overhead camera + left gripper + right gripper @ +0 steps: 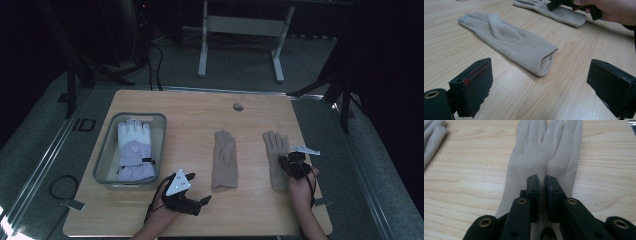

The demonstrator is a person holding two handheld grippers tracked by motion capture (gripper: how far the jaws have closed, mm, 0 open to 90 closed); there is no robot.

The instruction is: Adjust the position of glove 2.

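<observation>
Flat beige glove [541, 157] pinched by the right gripper [542, 180].

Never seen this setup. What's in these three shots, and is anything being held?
No robot arm here: a person holds a hand-operated two-fingered gripper in each hand. The high view looks down on the wooden table. The other two pictures come from cameras riding on each gripper. On the table lie two tan gloves and a clear bin holding a white-and-lavender glove. The right gripper has its fingers pinched shut on the right tan glove, near its palm. The left gripper is open and holds nothing, facing the cuff of the middle tan glove.
</observation>
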